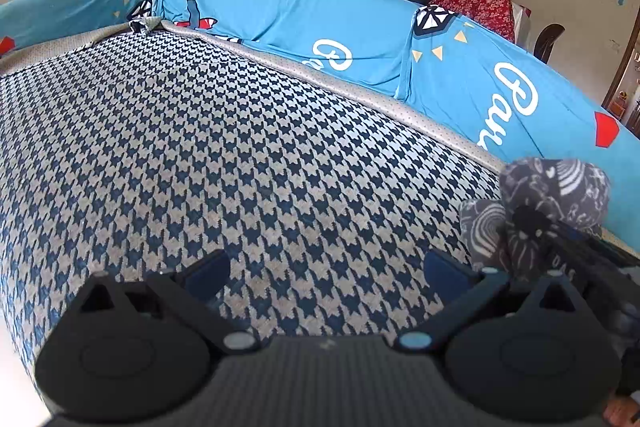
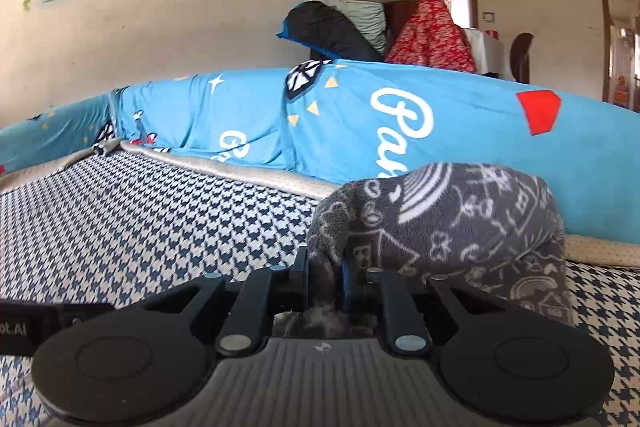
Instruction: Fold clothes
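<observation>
Houndstooth sofa seat [image 1: 240, 147] fills the left wrist view, bare between the spread fingers of the left gripper [image 1: 326, 271]. Only the right wrist view shows the right gripper [image 2: 325, 279] pinched on the grey patterned garment [image 2: 460, 223], bunched just ahead near the seat's back edge, against the blue cover [image 2: 480, 131].

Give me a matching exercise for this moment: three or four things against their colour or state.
Things:
1. left gripper
2. right gripper
3. grey patterned garment
4. sofa seat

States:
A. houndstooth, blue and beige
B. open, nothing between the fingers
C. bunched up, held at one end
D. shut on cloth

Pairs: 1-B, 2-D, 3-C, 4-A
</observation>
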The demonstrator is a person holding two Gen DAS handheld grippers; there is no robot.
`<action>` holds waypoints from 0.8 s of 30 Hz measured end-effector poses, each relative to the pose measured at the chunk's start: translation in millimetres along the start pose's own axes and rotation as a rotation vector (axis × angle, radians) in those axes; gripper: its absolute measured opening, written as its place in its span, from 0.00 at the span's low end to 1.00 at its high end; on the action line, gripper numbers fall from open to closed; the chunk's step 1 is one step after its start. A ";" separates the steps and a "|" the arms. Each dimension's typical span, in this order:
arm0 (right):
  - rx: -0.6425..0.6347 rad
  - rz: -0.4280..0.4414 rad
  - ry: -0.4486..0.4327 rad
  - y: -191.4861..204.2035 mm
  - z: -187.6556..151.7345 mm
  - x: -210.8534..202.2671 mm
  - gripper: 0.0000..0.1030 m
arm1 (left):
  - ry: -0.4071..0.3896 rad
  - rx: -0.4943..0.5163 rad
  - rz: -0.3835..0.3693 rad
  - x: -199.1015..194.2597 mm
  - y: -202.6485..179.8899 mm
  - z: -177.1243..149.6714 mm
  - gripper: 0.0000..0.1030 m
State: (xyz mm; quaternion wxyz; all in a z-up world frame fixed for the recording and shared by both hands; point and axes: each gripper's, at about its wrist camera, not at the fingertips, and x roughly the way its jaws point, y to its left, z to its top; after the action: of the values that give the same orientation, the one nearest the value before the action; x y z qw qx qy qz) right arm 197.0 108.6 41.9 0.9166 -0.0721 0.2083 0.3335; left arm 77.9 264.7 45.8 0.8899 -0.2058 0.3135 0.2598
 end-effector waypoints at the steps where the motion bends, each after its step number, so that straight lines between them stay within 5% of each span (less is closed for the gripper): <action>1: -0.025 0.020 0.022 5.7 -3.9 4.7 0.15 | 0.002 -0.006 0.005 0.7 0.2 0.3 1.00; 5: -0.092 0.038 0.056 18.1 -18.2 16.4 0.23 | 0.011 -0.010 0.009 2.9 0.9 0.5 1.00; 8: -0.064 0.076 0.052 13.2 -16.8 14.2 0.43 | 0.016 -0.009 0.008 3.8 1.0 0.7 1.00; 19: -0.001 0.097 0.053 -9.9 0.0 -23.7 0.52 | 0.021 -0.029 -0.046 -1.2 -5.4 5.0 1.00; 24: 0.055 0.012 0.066 -33.1 0.5 -52.0 0.56 | 0.015 0.000 -0.072 -6.1 -17.2 3.5 1.00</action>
State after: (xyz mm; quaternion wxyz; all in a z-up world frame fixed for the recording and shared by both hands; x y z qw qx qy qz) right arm 182.4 53.1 64.5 0.9089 -0.0568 0.2479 0.3305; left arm 85.5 251.2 55.9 0.8963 -0.2189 0.3125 0.2261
